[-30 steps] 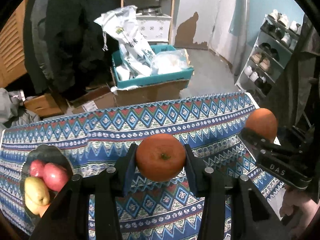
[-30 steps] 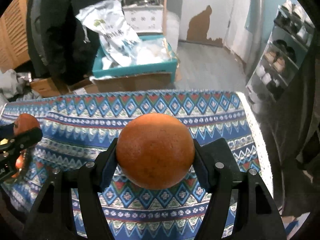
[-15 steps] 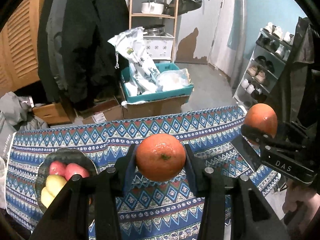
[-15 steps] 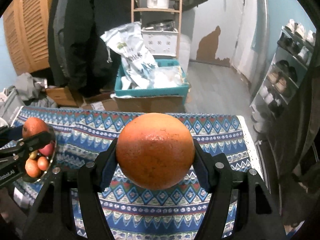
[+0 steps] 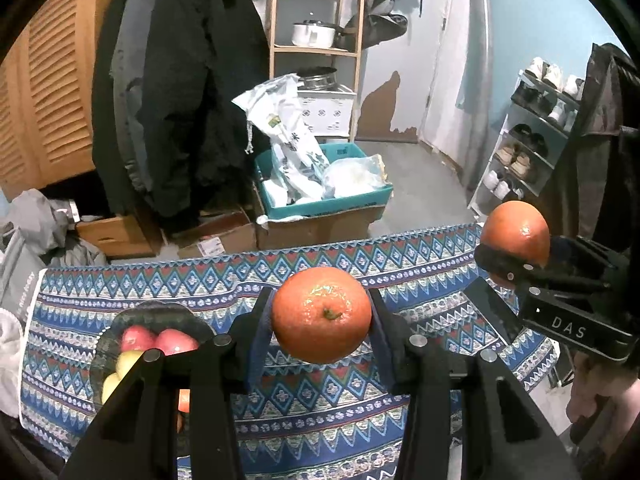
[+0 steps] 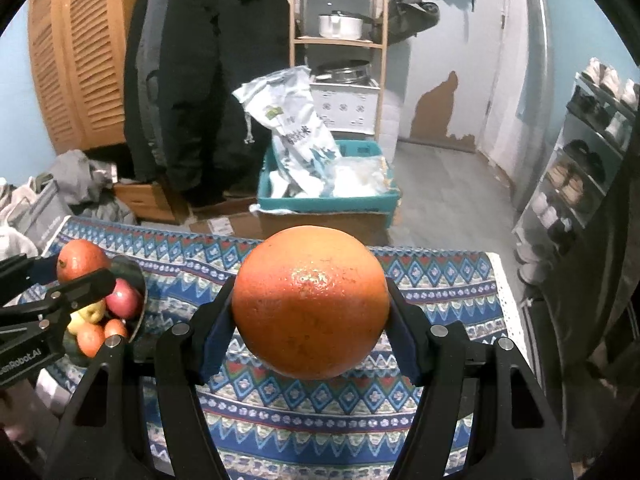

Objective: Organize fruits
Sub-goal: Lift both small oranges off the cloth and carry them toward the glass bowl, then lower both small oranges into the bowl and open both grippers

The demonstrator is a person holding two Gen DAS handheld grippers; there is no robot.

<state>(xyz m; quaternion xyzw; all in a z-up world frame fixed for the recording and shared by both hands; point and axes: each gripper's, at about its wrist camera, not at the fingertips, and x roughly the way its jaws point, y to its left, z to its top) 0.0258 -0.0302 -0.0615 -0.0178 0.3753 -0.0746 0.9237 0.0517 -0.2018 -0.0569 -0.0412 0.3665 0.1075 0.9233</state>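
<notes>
Left hand-held gripper (image 5: 322,316) clenched on a small orange (image 5: 322,314), stem end toward the camera, held above the patterned surface (image 5: 280,272). Right hand-held gripper (image 6: 310,304) clamped on a larger orange (image 6: 310,302) (also aloft). Dark fruit bowl (image 5: 132,316) at the surface's left, holding red apples (image 5: 176,342) and yellow fruit (image 5: 128,360).

I am seeing the desk (image 5: 400,264) lying under a blue patterned cloth (image 5: 320,408) that is covering its whole top. A dark bowl (image 5: 160,314) of red and yellow fruit (image 5: 176,342) is sitting on the cloth toward its left end.
</notes>
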